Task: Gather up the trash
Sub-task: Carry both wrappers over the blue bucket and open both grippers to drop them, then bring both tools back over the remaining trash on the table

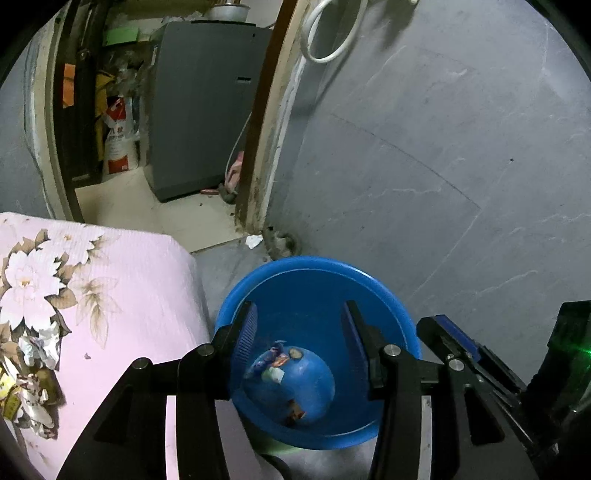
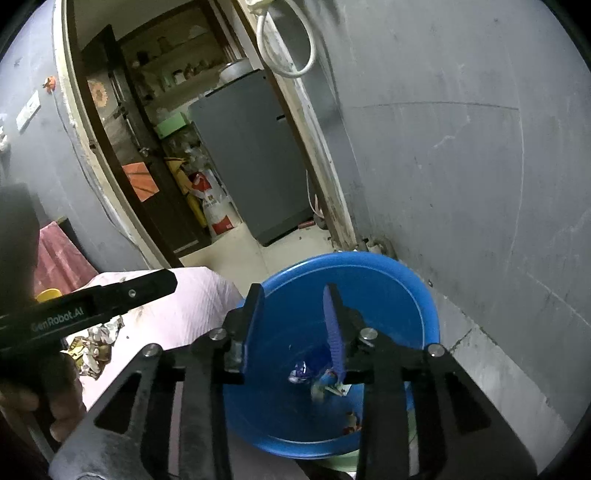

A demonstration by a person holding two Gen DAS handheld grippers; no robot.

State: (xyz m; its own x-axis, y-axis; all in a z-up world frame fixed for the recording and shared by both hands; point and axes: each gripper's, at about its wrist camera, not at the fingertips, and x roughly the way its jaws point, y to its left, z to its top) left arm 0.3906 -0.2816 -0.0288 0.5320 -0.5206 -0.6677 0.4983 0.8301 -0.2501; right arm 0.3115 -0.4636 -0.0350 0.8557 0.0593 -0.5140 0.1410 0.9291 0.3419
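My left tongs (image 1: 299,321) are spread wide with nothing between the blue ribbed pads (image 1: 246,332), and they hang directly over the blue basin (image 1: 399,306). My right tongs (image 2: 295,317) are parted too, empty, and they sit above the same basin (image 2: 428,295) from a slightly different angle; in the left wrist view I can see the right tool's body just beside mine at the lower right.

Down in the bottom of the basin lie several wrappers (image 1: 275,363), bluish and white, bunched together, with a small brownish scrap (image 1: 295,411) a little apart from them nearer to me. The right wrist view shows the same wrappers (image 2: 301,373) just below my right-hand pad, partly blurred.

The basin stands on the floor, pressed up beside the bed, which is covered by a pink sheet with a flower print (image 1: 122,295). On that sheet, near its left edge, more crumpled trash (image 1: 35,365) is heaped: white and silvery paper and something yellowish. In the right wrist view the same heap (image 2: 98,345) shows just below the left tool's body, which crosses the frame.

Behind the basin rises a grey wall (image 1: 443,166), with a loop of white cable (image 1: 325,33) hanging high on it. To the left of the wall, a doorway opens onto a tiled room with a grey refrigerator (image 1: 199,110) and a red-and-white sack (image 1: 120,136) beside it.
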